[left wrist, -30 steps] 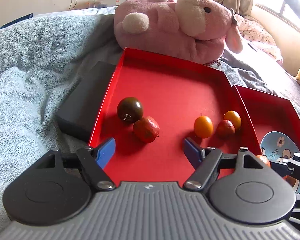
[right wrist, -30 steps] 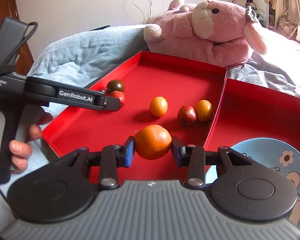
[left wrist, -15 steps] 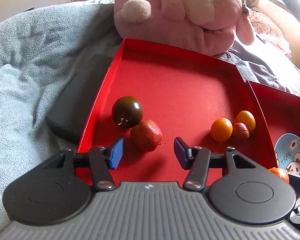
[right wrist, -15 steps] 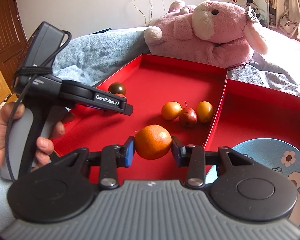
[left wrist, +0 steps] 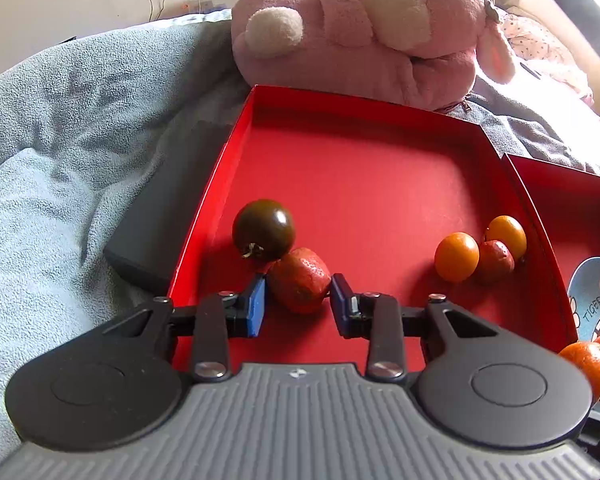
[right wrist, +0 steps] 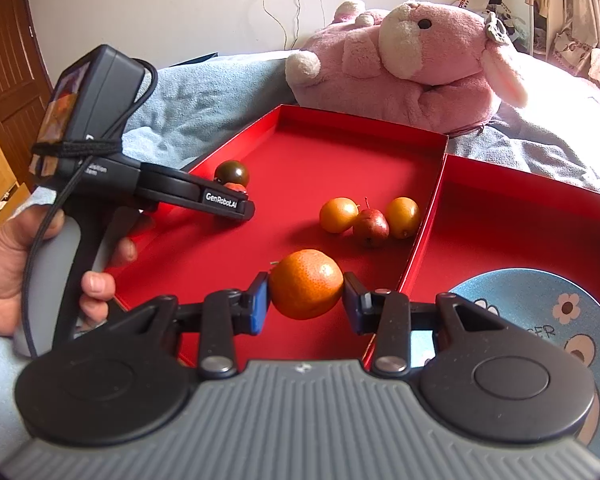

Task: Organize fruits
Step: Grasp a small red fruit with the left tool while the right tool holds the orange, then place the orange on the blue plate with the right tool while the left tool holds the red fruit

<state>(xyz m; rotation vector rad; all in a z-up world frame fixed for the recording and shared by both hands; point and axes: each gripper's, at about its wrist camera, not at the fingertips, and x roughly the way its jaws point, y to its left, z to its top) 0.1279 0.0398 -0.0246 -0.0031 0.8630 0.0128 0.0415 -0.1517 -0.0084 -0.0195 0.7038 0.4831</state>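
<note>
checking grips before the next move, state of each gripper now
left gripper: just closing, pads on the red fruit
right gripper: shut on the orange

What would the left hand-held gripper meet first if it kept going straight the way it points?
The left hand-held gripper already has the red fruit between its just-closing pads, which look closed on it. Straight past that lies the red tray floor; the dark tomato sits just left of the line, though depth is unclear.
</note>
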